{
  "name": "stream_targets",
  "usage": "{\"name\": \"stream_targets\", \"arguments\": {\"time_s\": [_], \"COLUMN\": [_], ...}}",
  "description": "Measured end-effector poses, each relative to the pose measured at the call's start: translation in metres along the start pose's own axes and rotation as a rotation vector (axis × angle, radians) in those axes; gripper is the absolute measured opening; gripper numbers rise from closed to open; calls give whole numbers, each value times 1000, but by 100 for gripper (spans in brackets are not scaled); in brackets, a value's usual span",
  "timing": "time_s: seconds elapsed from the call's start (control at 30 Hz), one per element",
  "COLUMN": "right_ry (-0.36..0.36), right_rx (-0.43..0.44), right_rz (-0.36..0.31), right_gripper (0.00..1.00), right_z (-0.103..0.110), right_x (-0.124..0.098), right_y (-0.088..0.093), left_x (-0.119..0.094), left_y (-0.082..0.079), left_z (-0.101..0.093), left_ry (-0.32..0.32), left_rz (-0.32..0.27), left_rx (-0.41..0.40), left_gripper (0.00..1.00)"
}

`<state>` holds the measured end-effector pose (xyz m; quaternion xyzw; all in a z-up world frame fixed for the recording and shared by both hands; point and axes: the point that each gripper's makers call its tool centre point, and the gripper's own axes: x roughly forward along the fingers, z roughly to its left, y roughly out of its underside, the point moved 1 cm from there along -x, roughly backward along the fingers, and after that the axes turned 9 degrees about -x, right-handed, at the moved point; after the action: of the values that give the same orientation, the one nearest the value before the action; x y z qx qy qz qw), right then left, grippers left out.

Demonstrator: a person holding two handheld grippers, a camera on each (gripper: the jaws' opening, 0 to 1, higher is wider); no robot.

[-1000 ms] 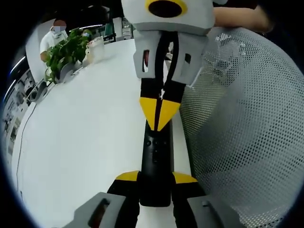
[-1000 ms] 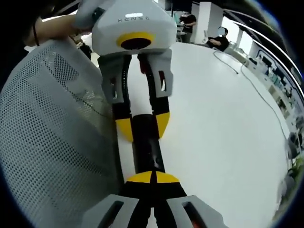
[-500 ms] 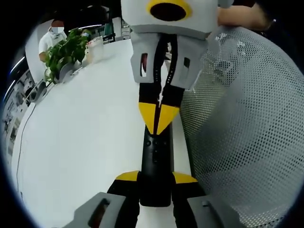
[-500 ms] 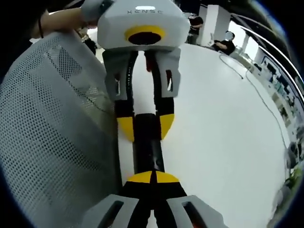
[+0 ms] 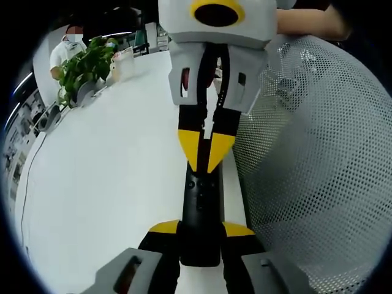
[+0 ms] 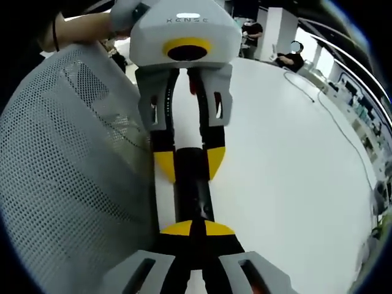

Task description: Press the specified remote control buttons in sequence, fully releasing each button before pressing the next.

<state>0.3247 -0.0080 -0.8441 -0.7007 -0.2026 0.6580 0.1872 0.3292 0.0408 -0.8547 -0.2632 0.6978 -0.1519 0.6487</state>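
In the left gripper view, the left claw (image 5: 200, 231) pinches the near end of a black remote control (image 5: 200, 211) lying on the white counter (image 5: 104, 177), beside a grey mesh chair back (image 5: 318, 159). The right claw (image 5: 205, 156), its yellow tips pressed together, touches the remote's far end.

In the right gripper view, the right claw (image 6: 197, 229) stays pressed together on the remote control (image 6: 193, 193), whose far end the left claw (image 6: 188, 164) grips.

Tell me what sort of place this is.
Probably an open-plan office or lab. A long white table runs back to a leafy potted plant, people sit at its far end, and a grey mesh chair back stands beside it.
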Motion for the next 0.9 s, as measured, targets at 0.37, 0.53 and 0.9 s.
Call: {"name": "stream_targets", "arguments": {"time_s": [0.37, 0.53, 0.9], "right_ry": [10, -2, -1], "right_rx": [-90, -93, -36], "right_rz": [31, 40, -8], "right_gripper": [3, 3, 3], "right_z": [0, 1, 0], "right_x": [1, 1, 0], "right_y": [1, 1, 1], "left_x": [0, 0, 0], "left_y": [0, 0, 0], "left_z": [0, 0, 0], "left_ry": [2, 3, 1], "left_rz": [-4, 0, 1], "left_rx": [6, 11, 10], "left_gripper": [25, 25, 25]}}
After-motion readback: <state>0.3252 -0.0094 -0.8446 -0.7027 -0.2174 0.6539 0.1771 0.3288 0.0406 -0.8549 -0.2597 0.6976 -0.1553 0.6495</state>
